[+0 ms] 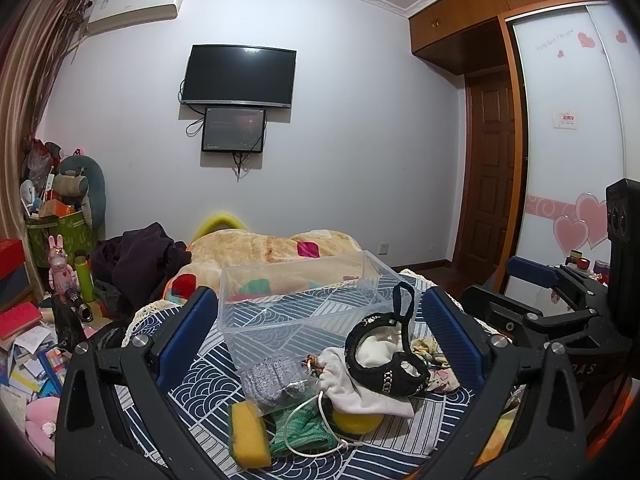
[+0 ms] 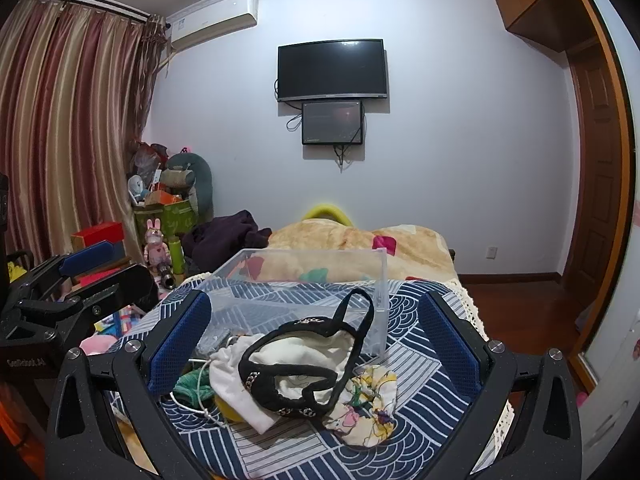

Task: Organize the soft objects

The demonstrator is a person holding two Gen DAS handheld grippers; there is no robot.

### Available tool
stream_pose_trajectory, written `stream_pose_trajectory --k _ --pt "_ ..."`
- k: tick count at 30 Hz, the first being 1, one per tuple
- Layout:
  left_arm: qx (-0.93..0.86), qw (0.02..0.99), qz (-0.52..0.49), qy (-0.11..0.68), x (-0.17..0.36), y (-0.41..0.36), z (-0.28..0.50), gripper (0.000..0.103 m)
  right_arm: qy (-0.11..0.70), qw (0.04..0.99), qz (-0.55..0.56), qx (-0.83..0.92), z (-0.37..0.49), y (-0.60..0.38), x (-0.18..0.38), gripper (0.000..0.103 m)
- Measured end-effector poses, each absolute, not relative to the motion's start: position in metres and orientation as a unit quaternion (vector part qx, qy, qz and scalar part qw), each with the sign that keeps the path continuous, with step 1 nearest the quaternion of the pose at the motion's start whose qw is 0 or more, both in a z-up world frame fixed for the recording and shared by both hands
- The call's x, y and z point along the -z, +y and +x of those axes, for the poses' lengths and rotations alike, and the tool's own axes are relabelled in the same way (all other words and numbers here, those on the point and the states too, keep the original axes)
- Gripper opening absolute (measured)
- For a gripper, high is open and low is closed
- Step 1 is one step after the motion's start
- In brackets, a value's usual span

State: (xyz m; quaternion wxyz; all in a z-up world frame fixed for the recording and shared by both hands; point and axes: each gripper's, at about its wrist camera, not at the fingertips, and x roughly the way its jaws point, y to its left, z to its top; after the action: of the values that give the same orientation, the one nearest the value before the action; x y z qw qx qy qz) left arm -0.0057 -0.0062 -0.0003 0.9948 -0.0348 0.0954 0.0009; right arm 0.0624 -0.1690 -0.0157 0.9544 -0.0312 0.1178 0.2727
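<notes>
A: Two grippers, the left gripper and the right gripper, have jaws spread wide, holding nothing.

B: The soft pile, sponge to black bra, lies between the fingers, clear bin just beyond.

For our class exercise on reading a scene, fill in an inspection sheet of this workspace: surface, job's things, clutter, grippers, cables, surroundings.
Surface: patterned blue cloth over a bed.
Job's things: clear bin, empty; in front, a pile: black headband on white pouch, floral cloth, grey cloth, green cloth, yellow sponge.
Clutter: papers on floor, pink rabbit figure.
Grippers: left gripper and right gripper, jaws open, holding nothing.
Cables: wires under television.
Surroundings: curtains, wardrobe, blanket.
</notes>
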Motion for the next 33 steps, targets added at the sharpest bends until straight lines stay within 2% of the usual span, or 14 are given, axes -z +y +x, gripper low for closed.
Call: stream_pose_trajectory --k 33 --pt "-0.002 0.995 -0.031 0.091 0.0001 -0.0083 -0.0074 0.103 0.116 0.955 -0.029 -0.273 0.0621 -0.1691 0.0164 0.103"
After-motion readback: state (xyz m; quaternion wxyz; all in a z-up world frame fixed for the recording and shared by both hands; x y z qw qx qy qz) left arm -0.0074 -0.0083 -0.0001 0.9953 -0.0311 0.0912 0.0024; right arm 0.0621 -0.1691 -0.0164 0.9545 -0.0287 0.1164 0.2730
